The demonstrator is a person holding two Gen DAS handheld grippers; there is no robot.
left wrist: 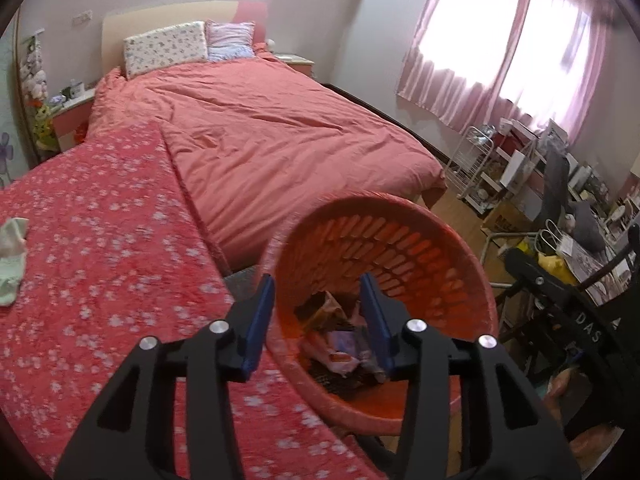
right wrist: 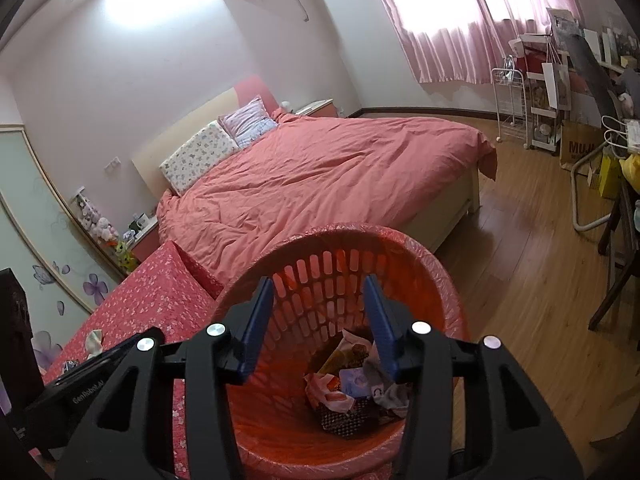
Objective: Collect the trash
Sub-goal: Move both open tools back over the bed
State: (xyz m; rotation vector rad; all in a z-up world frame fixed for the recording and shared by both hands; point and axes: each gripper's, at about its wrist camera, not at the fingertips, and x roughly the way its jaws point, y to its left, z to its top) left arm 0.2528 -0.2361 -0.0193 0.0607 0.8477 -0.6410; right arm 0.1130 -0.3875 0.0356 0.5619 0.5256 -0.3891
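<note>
1. The left gripper [left wrist: 320,320] is being held with its jaws spread wide and nothing between them; its blue fingers [left wrist: 259,328] are straddling the near-left rim of the orange bin [left wrist: 400,240].
2. The right gripper [right wrist: 320,320] is likewise being held wide open and empty, poised above the mouth of the same bin [right wrist: 280,420].
3. The trash [right wrist: 352,384] is being kept at the bottom of the bin: crumpled wrappers and packets, also being shown in the left wrist view [left wrist: 340,344].
4. The bin is being shown beside a table [left wrist: 100,280] that is draped in a red floral cloth, near the foot of a bed [left wrist: 280,128] covered in a salmon duvet.
5. A pale crumpled item [left wrist: 12,256] is being left on the table, well apart from the bin; it is also being shown in the right wrist view [right wrist: 94,342].
</note>
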